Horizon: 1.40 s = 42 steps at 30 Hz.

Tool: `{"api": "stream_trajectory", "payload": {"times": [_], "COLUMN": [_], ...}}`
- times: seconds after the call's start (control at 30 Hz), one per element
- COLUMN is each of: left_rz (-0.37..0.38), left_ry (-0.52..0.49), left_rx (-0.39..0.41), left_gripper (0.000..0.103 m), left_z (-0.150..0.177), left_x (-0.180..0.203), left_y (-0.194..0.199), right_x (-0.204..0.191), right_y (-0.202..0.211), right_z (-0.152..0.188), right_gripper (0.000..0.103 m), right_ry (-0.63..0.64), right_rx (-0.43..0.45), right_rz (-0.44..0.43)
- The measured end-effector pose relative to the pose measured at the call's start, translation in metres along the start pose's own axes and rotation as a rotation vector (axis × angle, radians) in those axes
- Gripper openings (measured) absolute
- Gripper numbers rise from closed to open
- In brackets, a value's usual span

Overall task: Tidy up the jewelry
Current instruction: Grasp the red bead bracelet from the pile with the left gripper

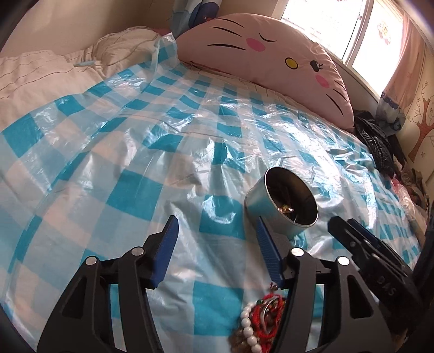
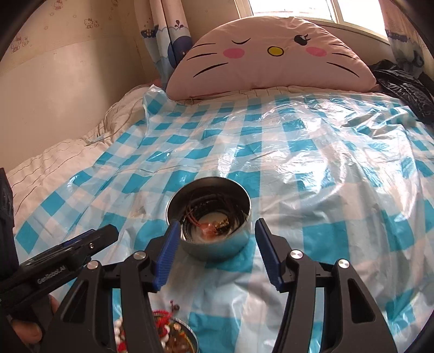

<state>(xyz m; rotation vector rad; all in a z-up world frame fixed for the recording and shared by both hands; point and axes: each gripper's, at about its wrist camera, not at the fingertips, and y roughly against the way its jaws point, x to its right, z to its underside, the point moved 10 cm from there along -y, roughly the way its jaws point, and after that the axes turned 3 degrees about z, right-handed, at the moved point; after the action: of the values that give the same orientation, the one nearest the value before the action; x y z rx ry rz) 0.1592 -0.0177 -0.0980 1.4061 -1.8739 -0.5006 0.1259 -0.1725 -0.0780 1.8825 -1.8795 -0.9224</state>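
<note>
The left gripper (image 1: 217, 230) is held low over the bed, pointing forward, and its jaws are spread wide with nothing between them. The right gripper (image 2: 217, 230) is also low, and its jaws stand released on either side of the near wall of the metal tin (image 2: 208, 217), without clasping it. In the left wrist view the right gripper shows as a dark body just right of the tin, and in the right wrist view the left gripper comes in from the lower left.

The tin stands upright on the plastic sheet (image 1: 135, 163), with a few small pieces of jewelry on its bottom, one gold and one reddish. A heap of jewelry (image 1: 257, 320), with white beads and red cords, lies under the grippers, near the tin but apart from it.

The sheet is shiny, with blue and white checks, and covers most of the bed. A pink cat-face pillow (image 2: 271, 54) leans at the head of the bed under the window (image 1: 325, 21). A cream quilt (image 1: 40, 76) lies at the left, and dark clothes (image 1: 377, 144) at the right.
</note>
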Motion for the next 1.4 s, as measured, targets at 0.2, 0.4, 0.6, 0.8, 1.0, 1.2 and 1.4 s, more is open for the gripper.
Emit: {"api": "stream_trajectory", "payload": {"times": [0.2,0.4,0.6,0.8,1.0,1.2,1.4], "left_rz": [0.005,-0.028,-0.034,0.045,0.077,0.032,0.017], "left_ry": [-0.013,0.044,0.057,0.012,-0.254,-0.416,-0.329], "left_rx": [-0.038,-0.005,0.006,-0.005,-0.106,-0.166,-0.223], "left_gripper": [0.061,0.065,0.066,0.067,0.068,0.068,0.033], "left_z": [0.028,0.032,0.030,0.031,0.062,0.082,0.084], "left_x": [-0.002,-0.017,-0.021,-0.005,0.046,0.066,0.046], "left_y": [0.017,0.034,0.035,0.034,0.023,0.017,0.010], "right_x": [0.010,-0.030,-0.047,-0.034,0.053,0.055,0.050], "right_y": [0.035,0.022,0.012,0.019,0.061,0.054,0.054], "right_z": [0.043,0.073,0.090,0.088,0.059,0.058,0.058], "right_gripper": [0.065,0.072,0.072,0.072,0.079,0.079,0.079], "right_ry": [-0.073,0.004,0.093,0.039,-0.251,-0.263,-0.252], "right_rx": [-0.059,-0.193,-0.252,-0.242,-0.037,-0.064,-0.060], "right_rz": [-0.035,-0.145,-0.127,-0.125,0.085,0.057,0.054]}}
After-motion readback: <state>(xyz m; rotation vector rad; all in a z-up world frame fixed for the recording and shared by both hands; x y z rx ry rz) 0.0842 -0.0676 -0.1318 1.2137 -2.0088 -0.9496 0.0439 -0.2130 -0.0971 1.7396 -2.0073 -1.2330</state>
